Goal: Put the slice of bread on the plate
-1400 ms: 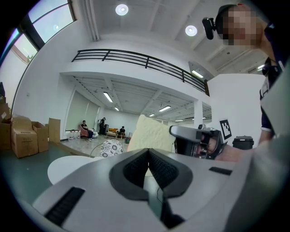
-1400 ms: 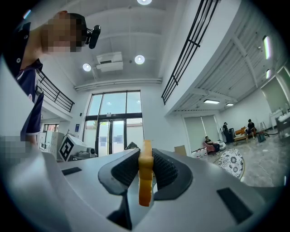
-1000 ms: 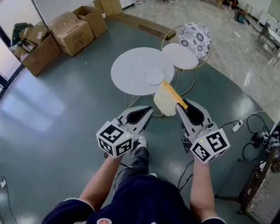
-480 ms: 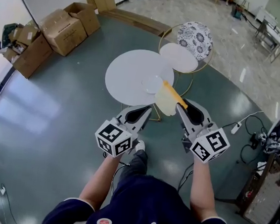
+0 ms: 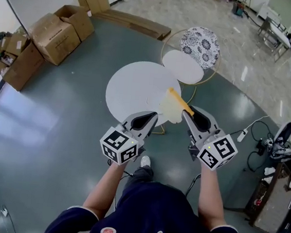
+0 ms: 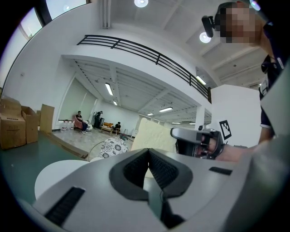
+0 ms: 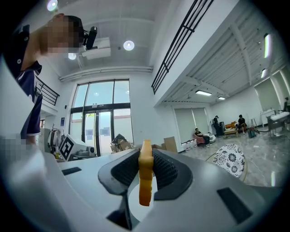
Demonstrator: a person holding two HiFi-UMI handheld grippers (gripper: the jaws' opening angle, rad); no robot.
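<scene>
Head view: steeply down onto the round table [image 5: 138, 89]. Gripper views: level, close beside it, sharing the patterned chair [image 6: 112, 147] beyond.

Open way over the white table [image 5: 133, 86] — chair [image 5: 201, 41] beyond (cardboard boxes [image 5: 55, 36] far left).

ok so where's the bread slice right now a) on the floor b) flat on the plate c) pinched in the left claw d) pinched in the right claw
d: the bread slice is pinched edge-on in the right claw, up in the air; the left claw is shut on nothing.
</scene>
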